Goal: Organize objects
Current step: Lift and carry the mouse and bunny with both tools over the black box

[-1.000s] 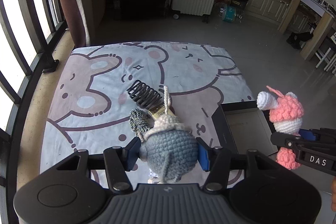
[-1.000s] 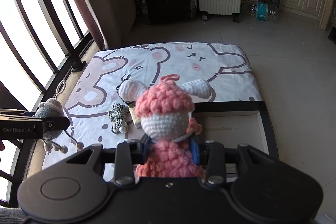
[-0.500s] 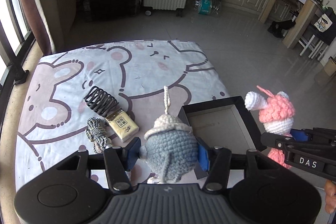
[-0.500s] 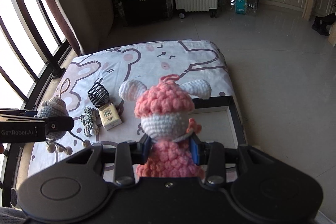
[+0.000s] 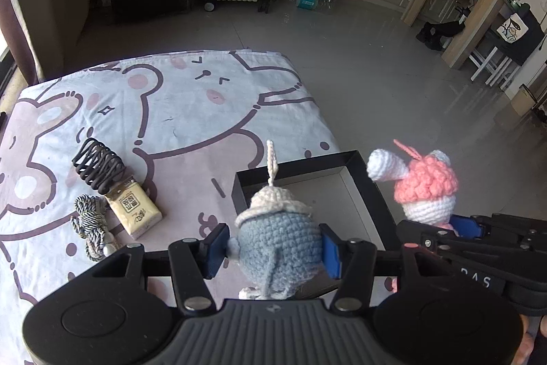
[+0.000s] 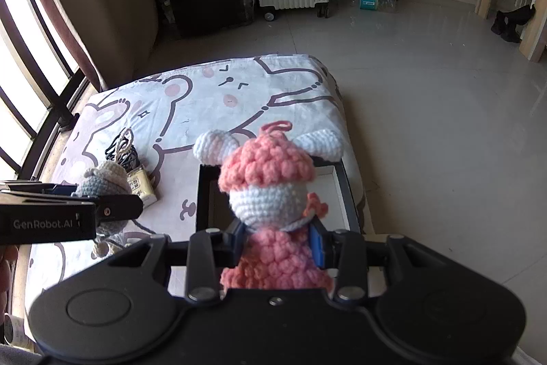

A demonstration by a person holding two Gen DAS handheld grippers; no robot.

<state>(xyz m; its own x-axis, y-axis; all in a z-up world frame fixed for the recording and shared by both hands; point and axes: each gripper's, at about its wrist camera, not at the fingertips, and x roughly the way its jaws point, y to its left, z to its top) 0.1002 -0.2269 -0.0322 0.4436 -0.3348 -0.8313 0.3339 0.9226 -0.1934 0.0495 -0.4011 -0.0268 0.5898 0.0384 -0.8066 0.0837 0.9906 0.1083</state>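
— What is each claw gripping?

— The left claw [image 5: 273, 250] is pinching a blue doll [image 5: 278, 240] by its round body, pads pressing both sides. The right claw [image 6: 277, 240] is squeezing a pink doll [image 6: 270, 190] around the waist, head sticking up.

— Why are both hanging over that black box [image 5: 362, 190]?

— I'm guessing they're meaning to drop the dolls inside; it's sitting open at the edge of the cartoon-print bed [image 5: 191, 112].

— And the rest?

— A hair clip [image 5: 99, 166], a tissue pack [image 5: 133, 211] and a striped cord [image 5: 90, 226] are lying together on the bed, waiting.
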